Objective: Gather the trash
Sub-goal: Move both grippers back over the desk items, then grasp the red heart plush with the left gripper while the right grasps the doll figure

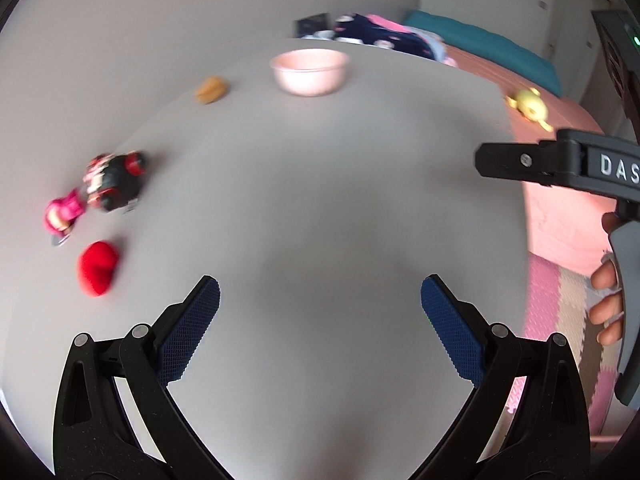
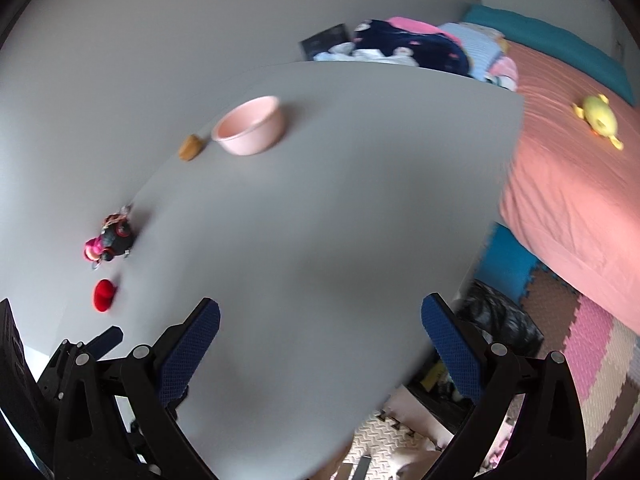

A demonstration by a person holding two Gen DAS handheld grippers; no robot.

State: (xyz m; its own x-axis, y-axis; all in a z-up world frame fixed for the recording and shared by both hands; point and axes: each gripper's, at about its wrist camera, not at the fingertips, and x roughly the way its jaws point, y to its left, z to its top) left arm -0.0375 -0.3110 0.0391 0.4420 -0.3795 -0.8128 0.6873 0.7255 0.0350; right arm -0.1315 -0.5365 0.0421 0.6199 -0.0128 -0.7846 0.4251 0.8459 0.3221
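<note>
Left wrist view: your left tool [image 1: 320,304] stands wide above the bare grey desk [image 1: 320,200], nothing between its blue pads [image 1: 192,332]; your right tool [image 1: 560,168] enters at the right edge of the frame, seen from the side, with fingers of your hand [image 1: 608,300] on its grip below; from this view alone its gap cannot be judged. A pink bowl [image 1: 309,71] sits at upper centre of the frame; a small brown piece [image 1: 211,89] lies just left of it, apart from the bowl. At middle left a black-and-red toy [image 1: 116,182] and a pink toy figure [image 1: 64,214] lie touching; a red piece [image 1: 98,267] lies below them at lower left, near but apart. A yellow toy [image 1: 528,105] rests on the pink bed [image 1: 560,216] at upper right.

Right wrist view: your right tool [image 2: 320,304] is likewise wide and grips nothing, its pads [image 2: 452,352] over the near edge of the desk [image 2: 320,220]; part of your left tool [image 2: 92,344] shows at lower left of the frame. The bowl [image 2: 250,125] lies at upper centre-left with the brown piece [image 2: 190,147] just beside it; the two toys [image 2: 110,242] and the red piece [image 2: 105,295] lie at the left edge; the yellow toy [image 2: 598,120] lies on the bed [image 2: 580,200] at upper right; a black bag [image 2: 500,316] sits on the floor at lower right, below the desk edge.
</note>
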